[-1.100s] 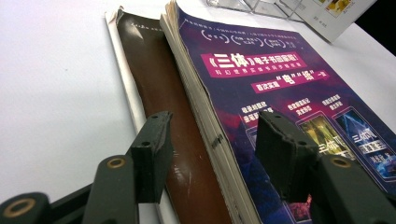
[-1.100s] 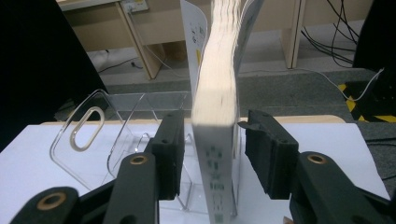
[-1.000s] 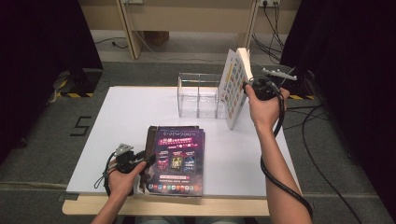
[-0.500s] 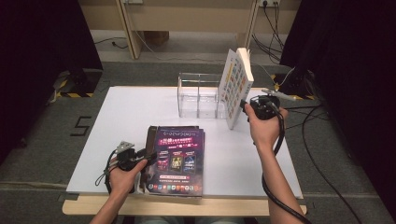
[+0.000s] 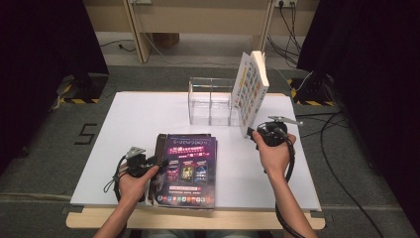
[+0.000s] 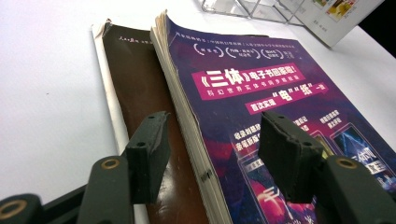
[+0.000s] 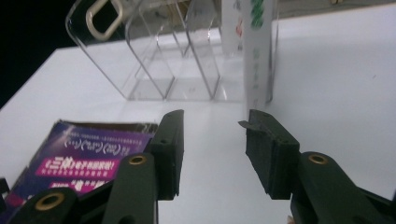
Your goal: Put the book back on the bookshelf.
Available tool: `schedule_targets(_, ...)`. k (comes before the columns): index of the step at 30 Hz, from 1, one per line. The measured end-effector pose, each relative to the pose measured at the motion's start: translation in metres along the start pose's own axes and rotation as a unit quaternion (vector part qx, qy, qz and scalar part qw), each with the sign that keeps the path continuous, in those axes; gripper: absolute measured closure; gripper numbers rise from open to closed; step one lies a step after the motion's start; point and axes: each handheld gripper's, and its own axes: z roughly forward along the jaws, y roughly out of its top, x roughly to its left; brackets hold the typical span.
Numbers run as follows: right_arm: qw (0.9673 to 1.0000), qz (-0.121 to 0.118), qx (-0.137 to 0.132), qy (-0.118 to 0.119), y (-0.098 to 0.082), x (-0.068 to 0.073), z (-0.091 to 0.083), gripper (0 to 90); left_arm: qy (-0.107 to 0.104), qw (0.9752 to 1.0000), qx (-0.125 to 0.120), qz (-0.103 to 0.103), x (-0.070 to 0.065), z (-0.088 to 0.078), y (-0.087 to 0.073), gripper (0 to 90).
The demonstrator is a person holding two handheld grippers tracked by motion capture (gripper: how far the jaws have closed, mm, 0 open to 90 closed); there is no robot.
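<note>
- the left gripper (image 5: 154,162) is held at the near left edge of a stack of two flat books, and its jaws are seen apart in the left gripper view, having just been opening a little further.
- between those jaws lies the page edge of the purple magazine (image 6: 280,107); the left pad sits over the brown book (image 6: 140,93) underneath and the right pad over the purple cover, with no pad pressing on either.
- the magazine's long axis is seen to run straight ahead of the left gripper, away from the person, so its edge is lined up with the gap between the jaws.
- the right gripper (image 5: 253,133) is held low beside the foot of the upright white book (image 5: 250,89), jaws apart with nothing between them.
- in the right gripper view the white book (image 7: 259,56) stands just ahead and slightly to the right of the jaws, leaning against the clear acrylic rack (image 7: 163,60).
- the left hand is judged the nearer one to the flat stack; a small push forward and a squeeze would be needed to take the magazine.
- the white table (image 5: 138,114) lies bare to the left of the left gripper.
</note>
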Motion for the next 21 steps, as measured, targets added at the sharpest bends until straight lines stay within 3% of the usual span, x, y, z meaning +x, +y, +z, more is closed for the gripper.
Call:
schedule_targets(9,0.9981,-0.015,0.053,0.03,-0.026,0.019,0.03,57.6,0.007,0.9999,0.014,-0.004,0.002,0.005,0.002,41.0)
schedule_targets(14,0.9951,-0.021,0.083,0.05,-0.037,0.032,0.049,57.6,0.01,0.9998,0.016,-0.004,0.001,0.008,0.004,42.3)
schedule_targets(17,0.9917,-0.03,0.107,0.065,-0.045,0.043,0.062,57.8,0.009,0.9998,0.017,-0.008,0.001,0.011,0.005,43.5)
schedule_targets(21,0.9895,-0.034,0.121,0.071,-0.05,0.051,0.072,57.8,0.01,0.9996,0.022,-0.01,0.002,0.014,0.004,45.5)
